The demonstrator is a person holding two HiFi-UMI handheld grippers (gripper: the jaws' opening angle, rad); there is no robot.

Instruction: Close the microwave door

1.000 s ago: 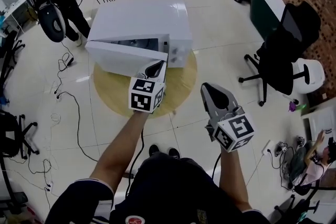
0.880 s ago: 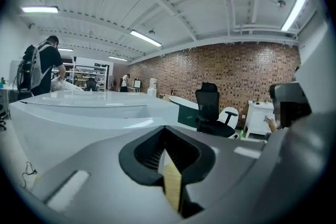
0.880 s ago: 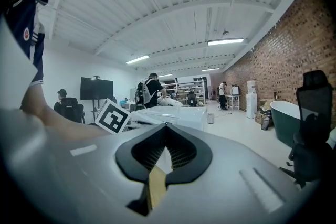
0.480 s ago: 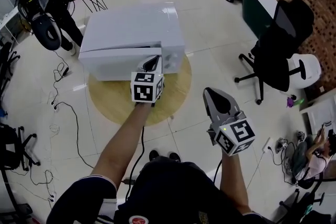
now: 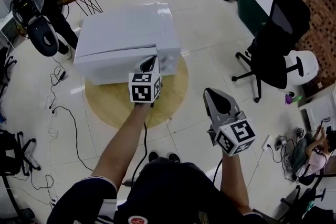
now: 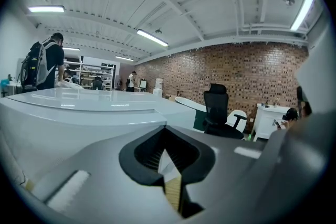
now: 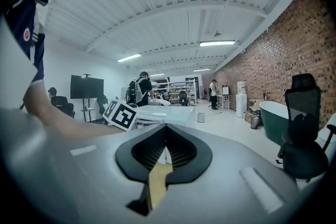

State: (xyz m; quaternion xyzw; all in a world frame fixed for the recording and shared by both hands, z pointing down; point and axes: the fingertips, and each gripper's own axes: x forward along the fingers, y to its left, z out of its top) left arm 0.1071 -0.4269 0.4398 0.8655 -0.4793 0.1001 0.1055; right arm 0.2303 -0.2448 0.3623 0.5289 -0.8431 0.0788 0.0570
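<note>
A white microwave (image 5: 126,31) stands on a round wooden table (image 5: 168,94), and its door (image 5: 110,66) lies nearly flush with the front. My left gripper (image 5: 148,63) is shut, its tips against the right end of the door beside the control panel. In the left gripper view the microwave's top (image 6: 79,105) fills the left, just past my left gripper (image 6: 166,132). My right gripper (image 5: 216,97) hangs shut over the floor to the right of the table, holding nothing. From the right gripper view, the right gripper (image 7: 165,129) looks at the microwave (image 7: 170,113) further off.
A black office chair (image 5: 278,42) and a dark green tub (image 5: 251,0) stand to the right. A person with a backpack (image 5: 34,5) stands at the far left by a small table. Cables (image 5: 65,99) trail across the tiled floor on the left.
The door has swung from ajar, with the cavity showing, to nearly flush, my left gripper following it in. The right gripper has stayed where it was.
</note>
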